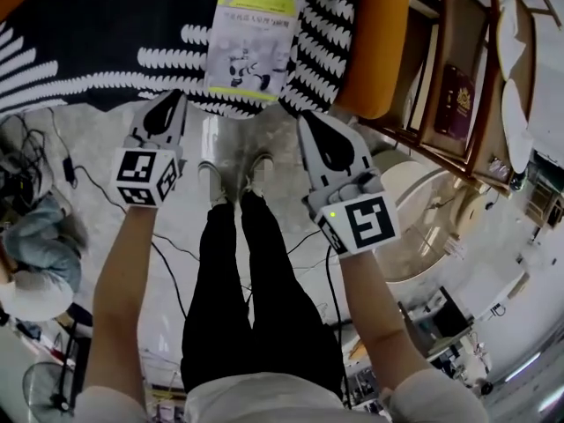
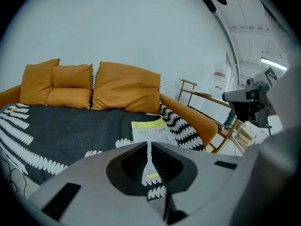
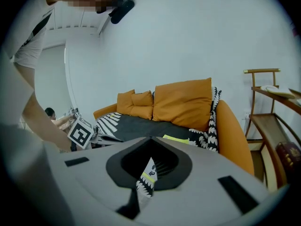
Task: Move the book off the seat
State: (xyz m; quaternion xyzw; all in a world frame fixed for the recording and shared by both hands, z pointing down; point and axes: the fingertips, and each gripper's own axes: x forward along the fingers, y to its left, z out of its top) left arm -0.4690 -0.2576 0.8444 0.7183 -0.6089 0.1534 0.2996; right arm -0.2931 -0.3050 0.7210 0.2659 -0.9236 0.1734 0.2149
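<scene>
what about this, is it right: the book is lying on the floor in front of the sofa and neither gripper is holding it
Not quite. The book is not on the floor: it lies on the sofa's seat, on the dark patterned blanket, as the head view shows. The rest holds: neither the left gripper nor the right gripper is holding it.

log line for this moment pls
phase: pre-grasp | book: flat on sofa seat, untouched | left gripper: shut, empty, short of book | right gripper: shut, empty, short of book
</scene>
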